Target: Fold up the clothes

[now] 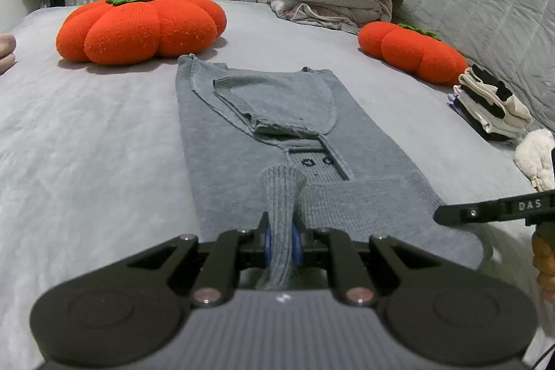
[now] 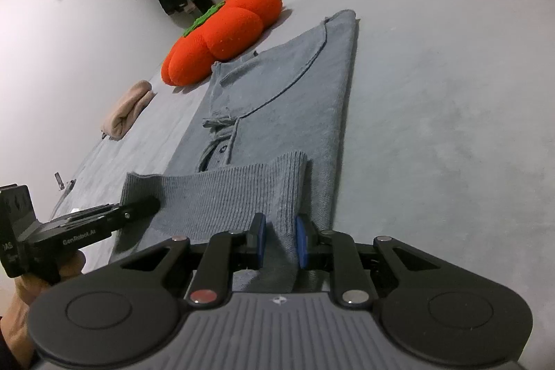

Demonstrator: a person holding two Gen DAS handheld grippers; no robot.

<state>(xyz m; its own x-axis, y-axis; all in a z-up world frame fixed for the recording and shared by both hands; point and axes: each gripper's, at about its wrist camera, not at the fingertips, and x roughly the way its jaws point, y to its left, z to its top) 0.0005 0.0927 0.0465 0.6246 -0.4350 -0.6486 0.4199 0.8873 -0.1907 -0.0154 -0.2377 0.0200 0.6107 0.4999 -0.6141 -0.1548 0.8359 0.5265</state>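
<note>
Both grippers hold the near hem of a grey sweater whose long axis runs away from them up the bed.

The bed [image 1: 86,134] fills both views; the grey sweater [image 1: 277,106] lies flat at centre frame, sleeves folded in, collar toward the upper frame near the large pumpkin cushion [image 1: 142,23]. The left gripper [image 1: 281,243] is closed on a bunched ribbed hem [image 1: 282,196] at lower centre; the right gripper [image 2: 279,240] is clamped on the hem's other corner. No containers appear; a stack of folded clothes [image 1: 492,106] sits at right.
</note>
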